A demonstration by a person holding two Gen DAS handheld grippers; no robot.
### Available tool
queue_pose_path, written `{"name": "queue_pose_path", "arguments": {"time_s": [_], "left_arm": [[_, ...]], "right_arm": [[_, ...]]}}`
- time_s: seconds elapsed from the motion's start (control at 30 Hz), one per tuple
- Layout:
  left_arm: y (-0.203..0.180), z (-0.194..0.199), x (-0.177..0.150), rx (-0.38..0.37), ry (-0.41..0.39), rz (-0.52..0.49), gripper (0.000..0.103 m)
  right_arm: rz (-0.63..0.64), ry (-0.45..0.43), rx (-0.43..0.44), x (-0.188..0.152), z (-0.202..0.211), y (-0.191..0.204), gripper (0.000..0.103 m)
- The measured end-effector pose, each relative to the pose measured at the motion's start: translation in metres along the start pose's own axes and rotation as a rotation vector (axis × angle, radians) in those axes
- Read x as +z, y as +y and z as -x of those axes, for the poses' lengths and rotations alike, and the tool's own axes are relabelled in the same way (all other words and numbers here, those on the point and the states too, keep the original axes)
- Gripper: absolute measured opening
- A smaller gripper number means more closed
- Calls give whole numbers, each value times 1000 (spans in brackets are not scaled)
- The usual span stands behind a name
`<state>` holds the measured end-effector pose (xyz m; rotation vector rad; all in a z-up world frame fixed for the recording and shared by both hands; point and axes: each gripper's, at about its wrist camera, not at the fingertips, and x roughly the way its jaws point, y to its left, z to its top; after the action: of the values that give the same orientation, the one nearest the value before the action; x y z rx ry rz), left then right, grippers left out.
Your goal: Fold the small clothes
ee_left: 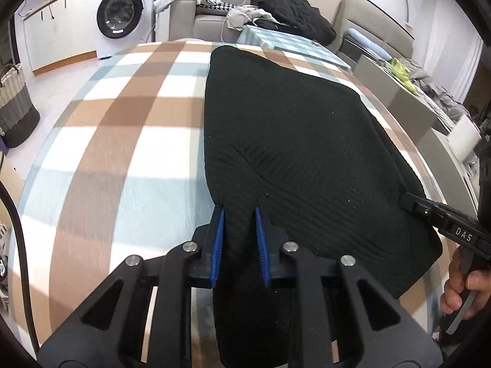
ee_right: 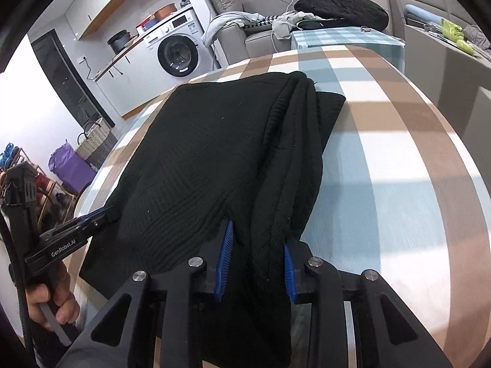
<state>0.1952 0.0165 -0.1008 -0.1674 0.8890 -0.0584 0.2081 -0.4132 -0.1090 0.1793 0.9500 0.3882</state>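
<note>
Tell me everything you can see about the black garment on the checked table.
The black garment is a ribbed knit, flecked with pale lint, lying mostly flat on the checked tablecloth. Along its right side, folded layers stack up. Its near edge is lifted and bunched between blue pads: the left gripper pinches one corner, the right gripper a thicker bundle.

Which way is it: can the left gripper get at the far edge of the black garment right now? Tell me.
Probably not yet. The left gripper is clamped on the near edge of the black garment, as is the right gripper; it must release first. Above the garment nothing blocks it.
</note>
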Motion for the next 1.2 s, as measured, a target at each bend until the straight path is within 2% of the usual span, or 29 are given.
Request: {"name": "queue_pose_path", "arguments": {"time_s": [0.13, 0.27, 0.37, 0.5, 0.73, 0.77, 0.83, 0.87, 0.9, 0.97, 1.03, 1.07, 1.1, 1.2], "left_arm": [[4, -13, 14, 17, -7, 3, 17], [5, -12, 14, 18, -3, 7, 18], [8, -4, 9, 16, -5, 11, 18], [12, 7, -8, -4, -2, 23, 18], [10, 28, -24, -11, -33, 3, 20], [10, 33, -25, -8, -48, -8, 23], [9, 48, -26, 2, -95, -32, 37], [8, 55, -27, 11, -119, -41, 58], [9, 62, -27, 22, -150, -46, 78], [9, 76, -29, 21, -208, -57, 87], [9, 86, -29, 19, -240, -70, 90], [9, 89, -29, 28, -249, -73, 95], [9, 91, -30, 36, -261, -75, 100], [6, 97, -34, 55, -298, -90, 102]], "right_arm": [[8, -9, -21, 22, -15, 2, 29], [6, 4, -26, 27, -15, 2, 30], [-3, 11, 22, 17, 1, -3, 37], [-11, 28, 82, -6, 19, -9, 37], [35, 13, 45, -19, 26, 2, 36], [42, 7, 39, -18, 29, 4, 37], [65, -36, 36, -15, 39, 8, 44], [75, -64, 28, -13, 44, 9, 57], [93, -102, 12, -12, 52, 13, 75], [129, -162, 6, -8, 62, 16, 91], [173, -232, -6, -8, 74, 20, 96], [189, -248, -10, -8, 77, 22, 103], [203, -262, -11, -8, 81, 23, 103], [238, -287, -1, -11, 85, 25, 103]]}}
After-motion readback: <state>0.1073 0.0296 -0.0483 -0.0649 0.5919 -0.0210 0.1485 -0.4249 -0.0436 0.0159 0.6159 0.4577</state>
